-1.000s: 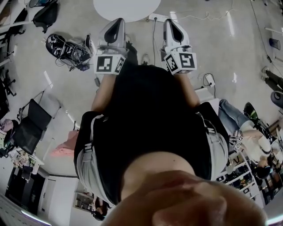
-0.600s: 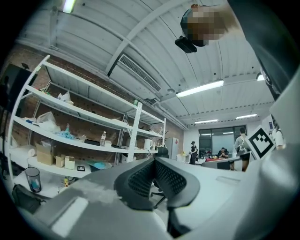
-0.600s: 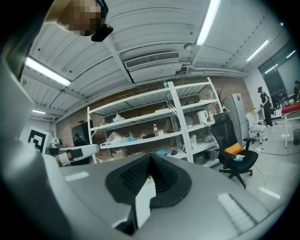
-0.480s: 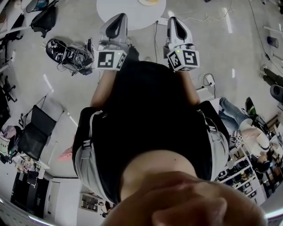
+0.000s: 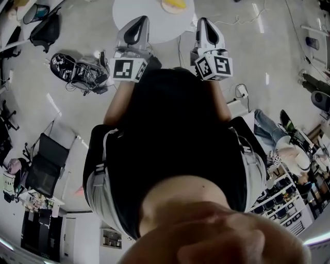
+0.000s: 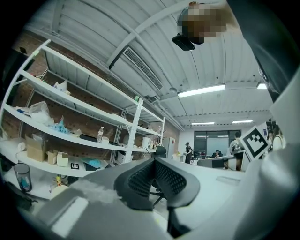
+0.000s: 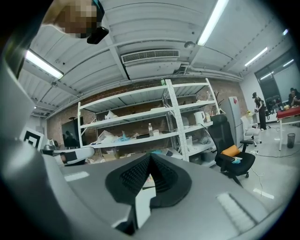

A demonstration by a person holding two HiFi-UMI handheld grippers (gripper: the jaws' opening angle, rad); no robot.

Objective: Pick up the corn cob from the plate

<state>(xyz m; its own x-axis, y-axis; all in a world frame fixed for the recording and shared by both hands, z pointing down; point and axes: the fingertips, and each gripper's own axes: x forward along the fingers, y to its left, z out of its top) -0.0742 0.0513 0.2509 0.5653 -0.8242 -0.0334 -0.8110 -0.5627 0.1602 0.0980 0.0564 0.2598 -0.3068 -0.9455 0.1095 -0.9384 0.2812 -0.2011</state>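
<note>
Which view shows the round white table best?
The head view: the round white table lies at its top edge, something yellow on it. The gripper views show shelving and ceiling; no table is recognisable there.

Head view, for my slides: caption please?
Person holds grey left gripper and right gripper, fingers shut, before a round white table bearing a pale plate.

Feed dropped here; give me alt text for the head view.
From above, a person in a black top holds the left gripper and right gripper out toward a round white table. A plate on it carries something yellow.
</note>
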